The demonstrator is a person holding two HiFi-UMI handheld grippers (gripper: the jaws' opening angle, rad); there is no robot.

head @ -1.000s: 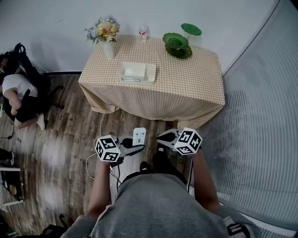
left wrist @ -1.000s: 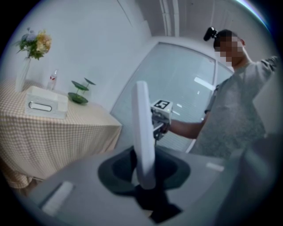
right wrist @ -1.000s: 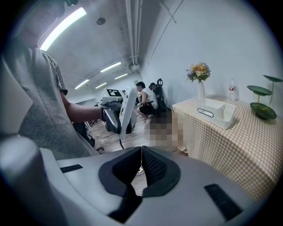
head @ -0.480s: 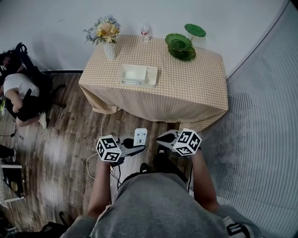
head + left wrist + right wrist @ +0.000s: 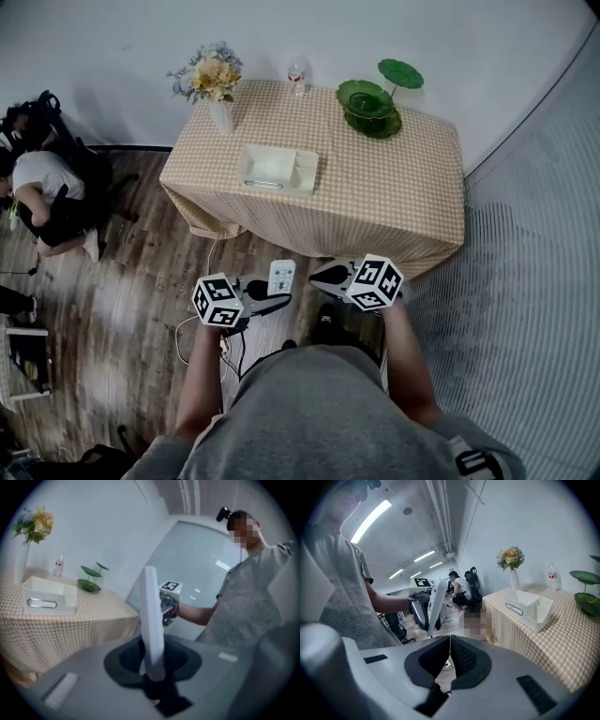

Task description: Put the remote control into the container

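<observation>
1. The remote control (image 5: 281, 277) is off the table (image 5: 375, 202), in the air short of its front edge. The left gripper (image 5: 274, 300) pinches its near end. Its long axis runs up and away from the jaws, toward the table.
2. The right gripper (image 5: 450, 645) is just beside it, jaws pressed together on nothing.
3. The container (image 5: 265, 184) sits near the table's front edge, left of centre.
4. Over the last second the table's front edge has drawn nearer the grippers; the hold on the remote is unchanged.
5. The bottle (image 5: 296, 75) at the back edge has a label too small to read.
</observation>
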